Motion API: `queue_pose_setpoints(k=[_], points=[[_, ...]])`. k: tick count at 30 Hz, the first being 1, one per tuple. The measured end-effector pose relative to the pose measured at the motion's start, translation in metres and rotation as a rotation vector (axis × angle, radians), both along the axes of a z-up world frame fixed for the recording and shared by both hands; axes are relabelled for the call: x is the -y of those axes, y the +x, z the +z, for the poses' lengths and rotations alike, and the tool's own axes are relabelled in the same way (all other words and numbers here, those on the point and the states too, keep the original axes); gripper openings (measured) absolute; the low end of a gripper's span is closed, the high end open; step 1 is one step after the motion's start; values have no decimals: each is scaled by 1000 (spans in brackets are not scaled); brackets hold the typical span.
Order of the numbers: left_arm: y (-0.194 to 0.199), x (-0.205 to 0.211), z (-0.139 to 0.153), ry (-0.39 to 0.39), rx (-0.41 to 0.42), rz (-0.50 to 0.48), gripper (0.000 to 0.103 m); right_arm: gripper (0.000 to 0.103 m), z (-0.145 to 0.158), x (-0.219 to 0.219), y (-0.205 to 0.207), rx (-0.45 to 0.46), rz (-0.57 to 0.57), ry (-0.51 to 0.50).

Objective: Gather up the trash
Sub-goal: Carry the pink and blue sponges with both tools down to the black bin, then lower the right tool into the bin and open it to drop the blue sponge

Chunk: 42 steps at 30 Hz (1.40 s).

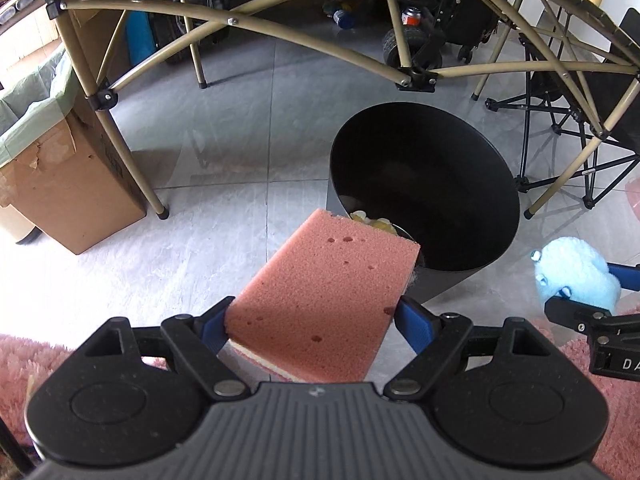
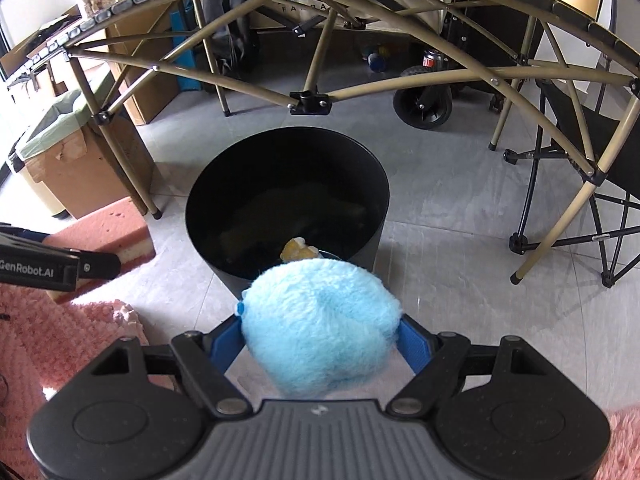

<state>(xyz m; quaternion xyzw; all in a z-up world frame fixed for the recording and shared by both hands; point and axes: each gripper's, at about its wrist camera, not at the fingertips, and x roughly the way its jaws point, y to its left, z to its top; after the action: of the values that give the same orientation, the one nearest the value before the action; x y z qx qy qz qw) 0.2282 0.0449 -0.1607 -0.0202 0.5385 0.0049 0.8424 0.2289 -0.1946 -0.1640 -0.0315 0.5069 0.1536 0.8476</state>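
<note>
We are holding a tool in each hand, both tilted down toward a black bin (image 2: pixel 288 200) standing on the grey floor (image 1: pixel 224 208). The bin is our landmark.

The left tool (image 1: pixel 316 320) is clamping a pink sponge (image 1: pixel 326 300) across its width, blue pads pressing both long sides. The sponge's far corner is reaching over the near rim of the bin, while most of it is hanging short of the opening. It is a thick porous slab, pink on top with a pale layer and a thin pink strip beneath.

The right tool (image 2: pixel 320 336) is gripping a fluffy light-blue toy (image 2: pixel 320 324), round and soft, bulging past the pads. It is hovering just short of the bin's near rim.

We judge the task as partly done: something yellowish (image 2: pixel 298 250) is already lying inside the bin near its front wall, and these two items are lifted but not yet dropped. What is left is carrying both over the opening and releasing them. A pink rug (image 2: pixel 80 332) is lying on the near side of the bin, under our hands.
</note>
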Motion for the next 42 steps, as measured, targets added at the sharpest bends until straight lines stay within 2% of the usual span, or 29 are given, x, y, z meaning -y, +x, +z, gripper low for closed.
queue_pose_setpoints(k=[24,42], points=[[25,-14,-14,8,-25,64,85,80,-13,-45,61,-3,86,-18],[41,-24,-17,19,-27,114,85,80,-46,-74,110,-98,72,-29]])
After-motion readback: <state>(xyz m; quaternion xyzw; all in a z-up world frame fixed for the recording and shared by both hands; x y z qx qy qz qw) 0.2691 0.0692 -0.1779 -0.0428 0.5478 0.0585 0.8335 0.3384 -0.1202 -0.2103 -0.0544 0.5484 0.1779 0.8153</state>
